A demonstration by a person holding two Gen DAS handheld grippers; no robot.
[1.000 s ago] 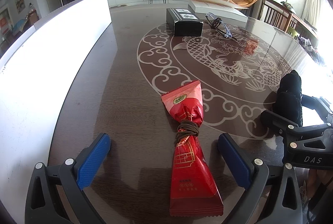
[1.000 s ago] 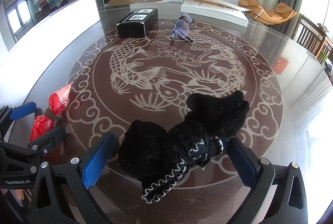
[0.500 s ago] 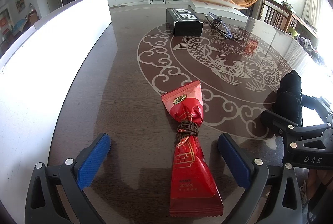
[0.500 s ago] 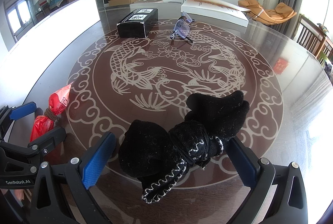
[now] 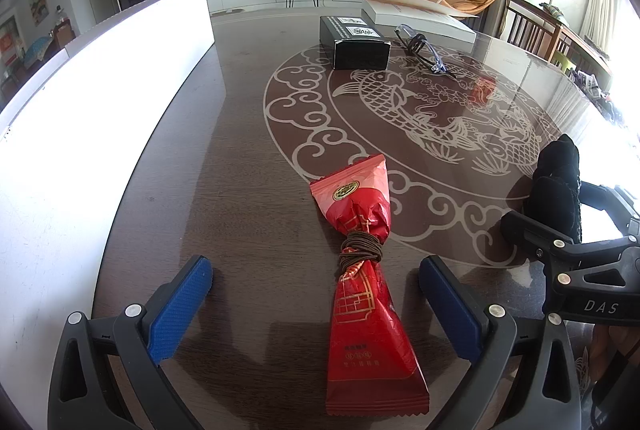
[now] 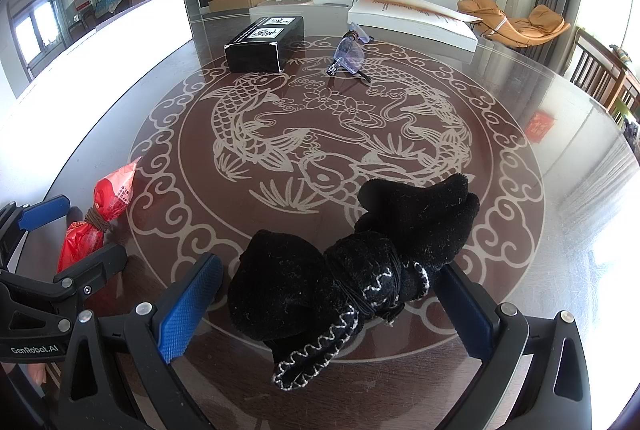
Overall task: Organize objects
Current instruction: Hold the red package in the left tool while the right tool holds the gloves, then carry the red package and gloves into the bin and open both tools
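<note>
Grippers rest low over a dark glossy surface (image 5: 248, 166) inlaid with a pale fish-and-cloud pattern. The left gripper (image 5: 316, 304) is spread wide, its blue pads on either side of a red snack packet (image 5: 366, 270) without touching it. The packet lies flat, pinched at the middle by a wound brown cord (image 5: 360, 250), its wider crimped end nearest the camera. The right gripper (image 6: 330, 306) is likewise released, blue pads flanking a bundle of black knitted fabric (image 6: 352, 266) with white stitched edging; the right pad sits just beside the fabric, and whether it touches cannot be told. From the left wrist view, the right gripper stands just to the right of the packet.

Well apart at the far side, a black box (image 6: 262, 44) with white labels lies near clear safety glasses (image 6: 350, 52), and behind them a flat white box (image 6: 412, 20). A tall white panel (image 5: 100, 78) runs along the surface's left edge.
</note>
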